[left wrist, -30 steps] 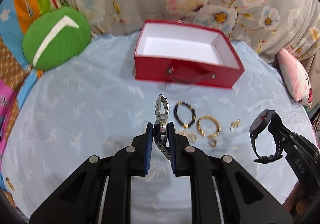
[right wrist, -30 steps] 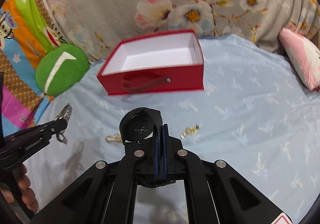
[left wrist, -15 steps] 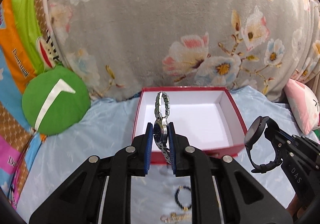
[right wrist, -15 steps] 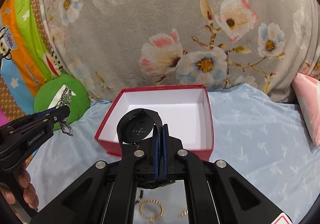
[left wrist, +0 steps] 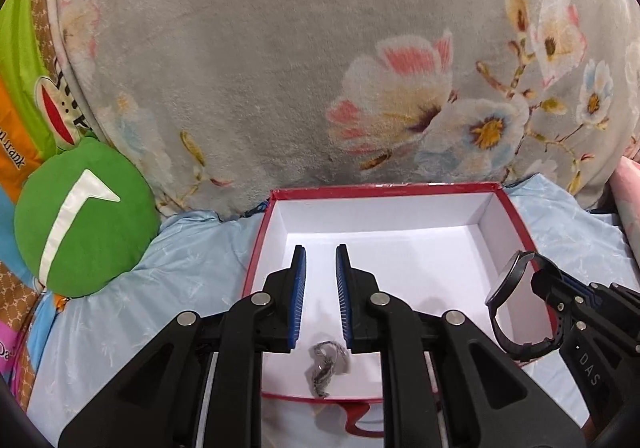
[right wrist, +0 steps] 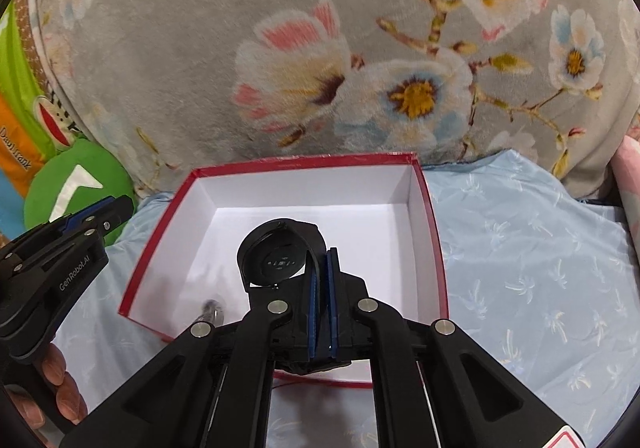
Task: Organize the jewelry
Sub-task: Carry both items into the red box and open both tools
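Note:
A red box with a white inside stands open on the blue sheet; it also shows in the right wrist view. My left gripper is open and empty above the box's near left part. A silver metal watch lies on the box floor below it, also seen blurred in the right wrist view. My right gripper is shut on the strap of a black watch and holds it over the box; this watch also shows in the left wrist view.
A grey floral blanket rises right behind the box. A green round cushion sits to the left. A pink pillow lies at the far right. A light blue sheet surrounds the box.
Both grippers moved forward over the box. My left gripper opened and the silver watch dropped onto the box floor. The right gripper kept hold of the black watch.

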A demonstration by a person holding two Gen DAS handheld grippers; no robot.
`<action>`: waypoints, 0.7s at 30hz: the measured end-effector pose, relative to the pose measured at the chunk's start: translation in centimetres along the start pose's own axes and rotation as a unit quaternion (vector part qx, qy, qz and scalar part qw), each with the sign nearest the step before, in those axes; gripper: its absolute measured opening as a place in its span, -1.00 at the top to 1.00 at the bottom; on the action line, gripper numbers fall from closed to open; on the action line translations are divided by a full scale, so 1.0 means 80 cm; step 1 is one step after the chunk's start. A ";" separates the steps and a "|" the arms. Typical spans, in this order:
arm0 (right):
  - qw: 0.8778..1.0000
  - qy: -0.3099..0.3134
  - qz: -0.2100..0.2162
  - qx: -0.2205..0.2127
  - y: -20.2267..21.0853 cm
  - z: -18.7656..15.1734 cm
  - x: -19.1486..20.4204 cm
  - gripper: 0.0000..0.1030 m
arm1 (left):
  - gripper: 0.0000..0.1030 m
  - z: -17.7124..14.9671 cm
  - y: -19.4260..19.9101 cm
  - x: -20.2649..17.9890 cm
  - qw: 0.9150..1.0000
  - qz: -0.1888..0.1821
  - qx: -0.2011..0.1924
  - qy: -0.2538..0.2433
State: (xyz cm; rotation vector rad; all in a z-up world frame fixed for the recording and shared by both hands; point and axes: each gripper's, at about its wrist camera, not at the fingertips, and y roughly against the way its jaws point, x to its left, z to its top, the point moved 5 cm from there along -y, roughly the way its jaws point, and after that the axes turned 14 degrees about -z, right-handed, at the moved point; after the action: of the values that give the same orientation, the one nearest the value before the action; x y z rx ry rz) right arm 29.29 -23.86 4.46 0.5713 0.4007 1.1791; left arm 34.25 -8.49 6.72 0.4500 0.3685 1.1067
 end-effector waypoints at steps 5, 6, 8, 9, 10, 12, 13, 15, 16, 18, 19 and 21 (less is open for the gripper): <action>1.000 0.006 -0.003 0.021 -0.037 -0.010 0.004 0.84 | 0.72 -0.012 -0.033 0.005 1.000 0.003 0.019 0.008; 1.000 0.008 -0.004 0.026 -0.043 -0.012 0.006 0.81 | 0.71 -0.015 -0.039 0.007 1.000 0.003 0.023 0.011; 0.999 0.009 -0.007 0.031 -0.053 -0.016 0.007 0.76 | 0.71 -0.019 -0.046 0.009 1.000 0.005 0.028 0.013; 0.999 0.010 -0.008 0.035 -0.058 -0.018 0.007 0.76 | 0.71 -0.022 -0.049 0.009 0.999 0.005 0.030 0.013; 0.999 0.010 -0.008 0.040 -0.063 -0.021 0.007 0.75 | 0.71 -0.024 -0.052 0.010 0.999 0.005 0.032 0.013; 0.999 0.011 -0.010 0.048 -0.073 -0.026 0.008 0.73 | 0.70 -0.028 -0.056 0.011 0.999 0.006 0.036 0.012; 0.999 0.012 -0.011 0.051 -0.077 -0.029 0.009 0.71 | 0.70 -0.029 -0.057 0.011 0.999 0.006 0.037 0.013; 0.998 0.016 -0.013 0.053 -0.082 -0.033 0.010 0.61 | 0.70 -0.032 -0.061 0.012 0.999 0.005 0.041 0.014; 0.998 0.019 -0.018 0.052 -0.084 -0.034 0.010 0.57 | 0.70 -0.033 -0.063 0.012 0.999 0.006 0.043 0.014; 0.999 0.019 -0.026 0.041 -0.081 -0.034 0.010 0.16 | 0.70 -0.035 -0.064 0.012 0.999 0.007 0.045 0.012; 0.999 0.017 -0.033 0.034 -0.079 -0.033 0.009 -0.01 | 0.70 -0.037 -0.065 0.012 0.999 0.008 0.048 0.013; 0.999 0.010 -0.047 0.013 -0.070 -0.028 0.004 -0.25 | 0.64 -0.038 -0.066 0.013 0.999 0.010 0.050 0.016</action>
State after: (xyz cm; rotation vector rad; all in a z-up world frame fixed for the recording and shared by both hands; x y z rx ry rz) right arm 32.29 -24.56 -0.69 0.5580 0.4562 1.0909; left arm 37.21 -8.98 1.31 0.5251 0.4504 1.1187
